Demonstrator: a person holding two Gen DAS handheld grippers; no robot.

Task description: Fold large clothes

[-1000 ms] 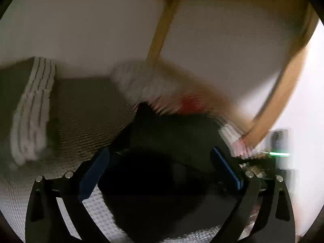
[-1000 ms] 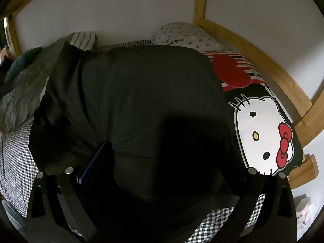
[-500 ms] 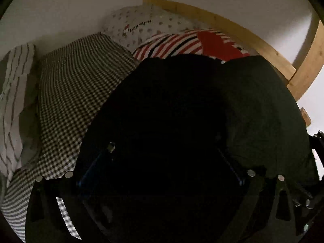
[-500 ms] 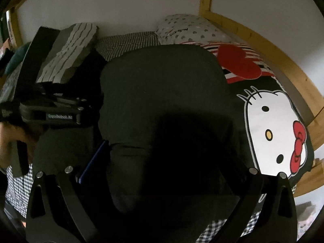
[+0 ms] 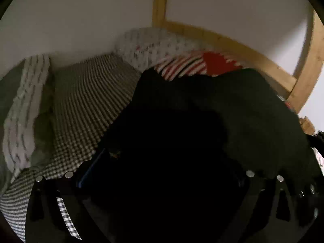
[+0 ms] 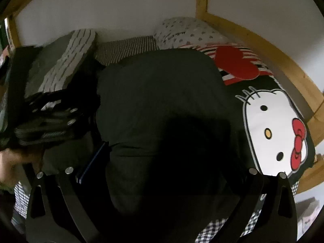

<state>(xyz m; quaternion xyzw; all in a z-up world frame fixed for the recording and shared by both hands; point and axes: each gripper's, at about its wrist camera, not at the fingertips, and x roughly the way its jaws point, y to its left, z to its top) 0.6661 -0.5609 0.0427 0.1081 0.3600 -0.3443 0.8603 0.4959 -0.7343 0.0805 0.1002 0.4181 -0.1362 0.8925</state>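
left view: the left gripper is buried in the dark garment on the checked bedsheet; i can't tell its grip. right view: the right gripper likewise, garment part-folded beside the hello kitty cushion; more folds probably remain.

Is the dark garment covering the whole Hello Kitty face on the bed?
No, the white Hello Kitty face lies fully uncovered beside the dark garment.
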